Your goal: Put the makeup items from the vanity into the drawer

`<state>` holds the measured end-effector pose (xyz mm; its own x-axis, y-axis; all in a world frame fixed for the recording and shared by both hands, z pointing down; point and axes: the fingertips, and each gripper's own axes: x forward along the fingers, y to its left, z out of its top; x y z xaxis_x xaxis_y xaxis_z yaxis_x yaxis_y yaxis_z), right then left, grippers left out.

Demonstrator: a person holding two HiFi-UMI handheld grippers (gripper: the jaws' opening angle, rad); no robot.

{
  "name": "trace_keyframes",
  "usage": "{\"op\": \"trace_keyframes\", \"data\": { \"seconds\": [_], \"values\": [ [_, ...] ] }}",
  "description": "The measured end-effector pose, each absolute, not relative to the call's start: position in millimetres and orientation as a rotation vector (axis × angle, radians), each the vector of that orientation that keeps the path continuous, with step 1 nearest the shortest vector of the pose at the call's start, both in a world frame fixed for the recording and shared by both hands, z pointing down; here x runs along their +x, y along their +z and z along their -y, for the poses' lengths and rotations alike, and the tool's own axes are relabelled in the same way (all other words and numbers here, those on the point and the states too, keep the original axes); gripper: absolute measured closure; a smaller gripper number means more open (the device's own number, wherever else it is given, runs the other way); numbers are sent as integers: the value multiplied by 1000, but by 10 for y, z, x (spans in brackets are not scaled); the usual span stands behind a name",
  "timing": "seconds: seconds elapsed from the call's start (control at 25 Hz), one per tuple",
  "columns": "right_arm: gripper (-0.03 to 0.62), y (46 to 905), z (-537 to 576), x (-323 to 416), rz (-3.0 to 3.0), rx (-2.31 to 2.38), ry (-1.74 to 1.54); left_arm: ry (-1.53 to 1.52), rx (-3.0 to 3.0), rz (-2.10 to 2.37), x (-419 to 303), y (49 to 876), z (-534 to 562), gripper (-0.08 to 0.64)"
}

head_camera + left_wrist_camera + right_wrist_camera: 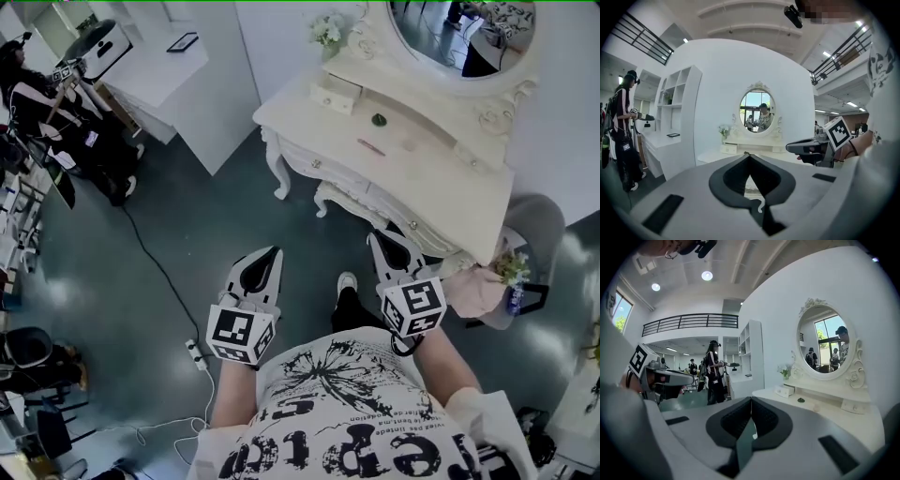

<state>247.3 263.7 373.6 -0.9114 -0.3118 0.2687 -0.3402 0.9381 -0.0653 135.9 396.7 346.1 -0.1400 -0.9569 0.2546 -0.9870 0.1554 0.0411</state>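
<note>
In the head view, the left claw and right claw are seen shut and empty, held over the floor in front of the tabletop. A dark round pot, a pink stick and a pale disc lie on it, below the mirror. In the left gripper view, the jaws are shown pressed together with nothing between them. In the right gripper view, the jaws are likewise closed, and the pot is seen on the tabletop ahead.
</note>
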Motion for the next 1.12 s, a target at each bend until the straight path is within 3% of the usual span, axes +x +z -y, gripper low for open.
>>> {"op": "trace_keyframes", "data": {
  "seconds": [0.44,1.12],
  "values": [
    [574,3840,-626,1700,2813,514,207,316,1993,2149,642,3456,-1932,555],
    [574,4372,649,942,2519,1008,384,409,2386,1635,-645,3839,-4,555]
  ]
}}
